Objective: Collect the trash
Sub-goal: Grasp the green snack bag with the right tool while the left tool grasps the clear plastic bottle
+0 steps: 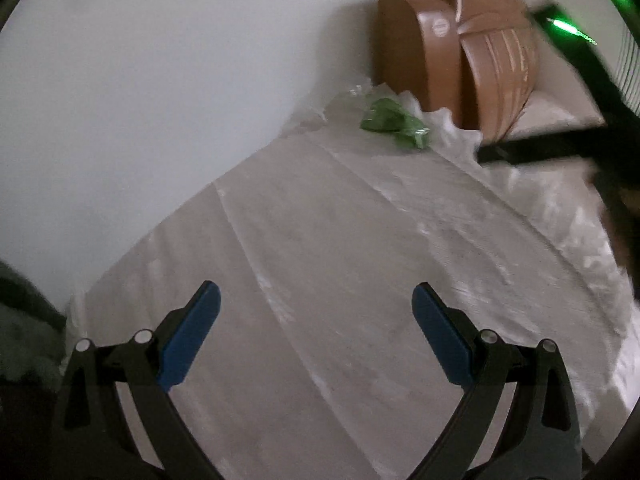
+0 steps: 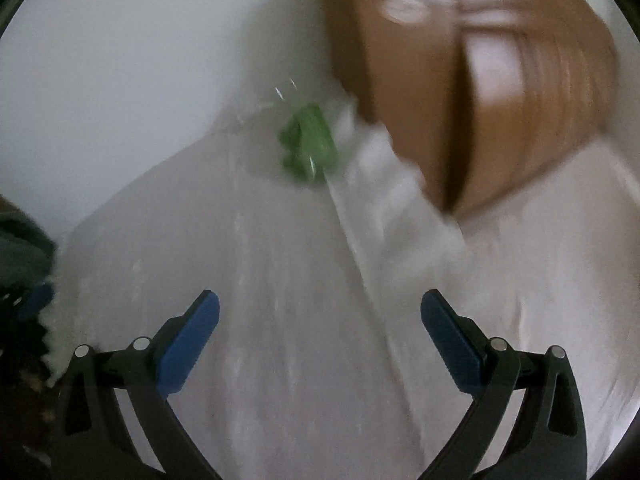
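A crumpled green wrapper (image 1: 394,123) lies at the far end of a clear plastic sheet (image 1: 340,220) spread over the surface, next to the brown boxes. It also shows, blurred, in the right wrist view (image 2: 308,148). My left gripper (image 1: 316,300) is open and empty, well short of the wrapper. My right gripper (image 2: 320,308) is open and empty, also short of the wrapper. The right gripper's black body shows in the left wrist view (image 1: 560,140) at the far right, with a green light.
Two brown cardboard boxes (image 1: 452,52) stand against the white wall (image 1: 160,80) behind the wrapper; they also show in the right wrist view (image 2: 460,80). Crumpled white plastic (image 2: 392,184) bunches at the boxes' foot. A dark object (image 1: 20,320) sits at the left edge.
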A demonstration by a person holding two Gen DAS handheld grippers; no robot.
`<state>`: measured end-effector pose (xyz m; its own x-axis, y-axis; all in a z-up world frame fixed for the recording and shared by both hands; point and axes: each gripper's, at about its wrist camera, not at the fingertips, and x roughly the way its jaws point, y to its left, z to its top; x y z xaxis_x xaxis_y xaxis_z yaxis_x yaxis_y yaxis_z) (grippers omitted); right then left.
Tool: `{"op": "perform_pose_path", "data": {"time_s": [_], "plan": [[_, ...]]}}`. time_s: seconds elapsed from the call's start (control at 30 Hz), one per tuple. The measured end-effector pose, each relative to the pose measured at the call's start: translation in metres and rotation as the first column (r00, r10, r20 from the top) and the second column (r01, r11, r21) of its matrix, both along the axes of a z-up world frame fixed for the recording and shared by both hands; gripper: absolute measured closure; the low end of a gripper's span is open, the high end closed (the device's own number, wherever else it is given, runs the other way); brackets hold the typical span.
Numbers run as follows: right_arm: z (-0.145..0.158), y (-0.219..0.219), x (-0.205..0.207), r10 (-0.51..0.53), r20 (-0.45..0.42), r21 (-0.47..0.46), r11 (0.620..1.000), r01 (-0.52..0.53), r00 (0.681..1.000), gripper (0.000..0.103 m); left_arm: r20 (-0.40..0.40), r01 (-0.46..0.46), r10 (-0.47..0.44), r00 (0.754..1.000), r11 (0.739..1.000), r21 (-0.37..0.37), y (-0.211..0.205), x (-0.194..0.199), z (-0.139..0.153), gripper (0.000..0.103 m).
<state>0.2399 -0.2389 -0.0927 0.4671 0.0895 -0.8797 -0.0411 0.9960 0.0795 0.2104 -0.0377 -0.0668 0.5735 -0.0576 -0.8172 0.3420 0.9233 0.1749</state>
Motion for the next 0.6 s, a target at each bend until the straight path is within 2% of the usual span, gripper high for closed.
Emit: {"op": "perform_pose_path", "data": {"time_s": [0.03, 0.13, 0.23, 0.33, 0.47, 0.53, 0.6], "plan": [[-0.005, 0.005, 0.018, 0.013, -0.007, -0.03, 0.999, -0.013, 1.0, 0.017, -0.002, 0.001, -0.001, 1.0, 1.0, 0.0, 0.002, 0.006, -0.002, 0.011], [-0.02, 0.021, 0.08, 0.036, -0.039, -0.105, 0.994, -0.04, 0.999, 0.025, -0.009, -0.004, 0.004, 1.0, 1.0, -0.006, 0.013, 0.021, -0.01, 0.011], [-0.036, 0.028, 0.125, 0.049, -0.057, -0.147, 0.987, -0.057, 0.997, 0.027, -0.02, -0.024, 0.024, 1.0, 1.0, -0.016, 0.025, 0.029, -0.017, 0.011], [-0.048, 0.031, 0.142, 0.06, -0.077, -0.182, 0.981, -0.073, 0.995, 0.027, -0.038, -0.048, 0.047, 0.998, 0.998, -0.029, 0.036, 0.032, -0.023, 0.011], [-0.058, 0.033, 0.164, 0.057, -0.102, -0.174, 0.982, -0.074, 0.993, 0.029, -0.049, -0.063, 0.062, 0.997, 0.998, -0.026, 0.042, 0.038, -0.03, 0.011], [-0.061, 0.032, 0.172, 0.053, -0.116, -0.162, 0.984, -0.072, 0.992, 0.04, -0.051, -0.065, 0.064, 0.997, 0.998, -0.024, 0.044, 0.041, -0.031, 0.011], [-0.066, 0.027, 0.185, 0.05, -0.14, -0.129, 0.989, -0.068, 0.989, 0.044, -0.046, -0.061, 0.06, 0.997, 0.998, -0.023, 0.043, 0.043, -0.031, 0.011]]}}
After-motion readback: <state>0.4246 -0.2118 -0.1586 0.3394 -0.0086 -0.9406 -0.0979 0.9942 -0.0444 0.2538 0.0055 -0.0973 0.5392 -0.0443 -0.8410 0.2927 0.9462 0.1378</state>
